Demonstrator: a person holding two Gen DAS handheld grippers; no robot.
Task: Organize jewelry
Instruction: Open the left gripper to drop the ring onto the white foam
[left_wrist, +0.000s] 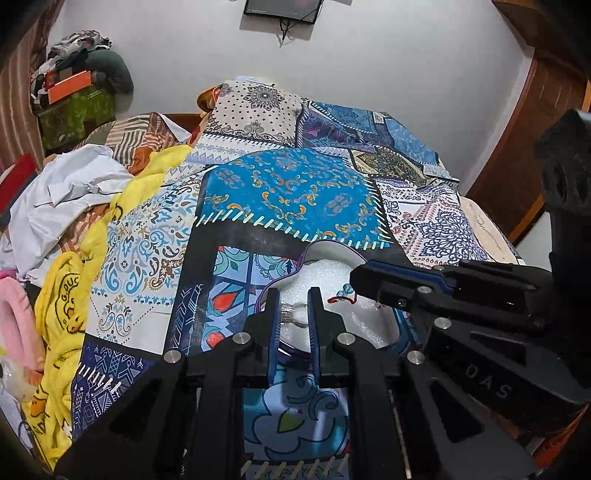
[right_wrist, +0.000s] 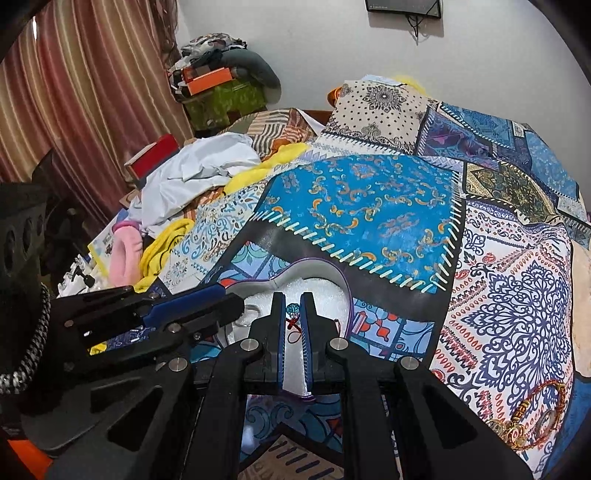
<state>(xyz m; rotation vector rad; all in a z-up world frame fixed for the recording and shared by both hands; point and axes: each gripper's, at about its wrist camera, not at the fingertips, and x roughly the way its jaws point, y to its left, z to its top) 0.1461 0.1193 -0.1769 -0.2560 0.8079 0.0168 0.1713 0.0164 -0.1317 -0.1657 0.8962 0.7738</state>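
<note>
Both grippers hang over the heart-shaped foam-lined box (right_wrist: 332, 273) at 6 o'clock on the bed: left gripper (left_wrist: 292, 314) narrowly apart around silver rings (left_wrist: 295, 314), right gripper (right_wrist: 292, 314) apart around a red-corded pendant (right_wrist: 293, 312), so crowding could knock either piece loose.

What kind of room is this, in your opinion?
Probably a bedroom: a patchwork bedspread covers what looks like a bed, loose clothes lie piled beside it, and striped curtains hang at the side.
</note>
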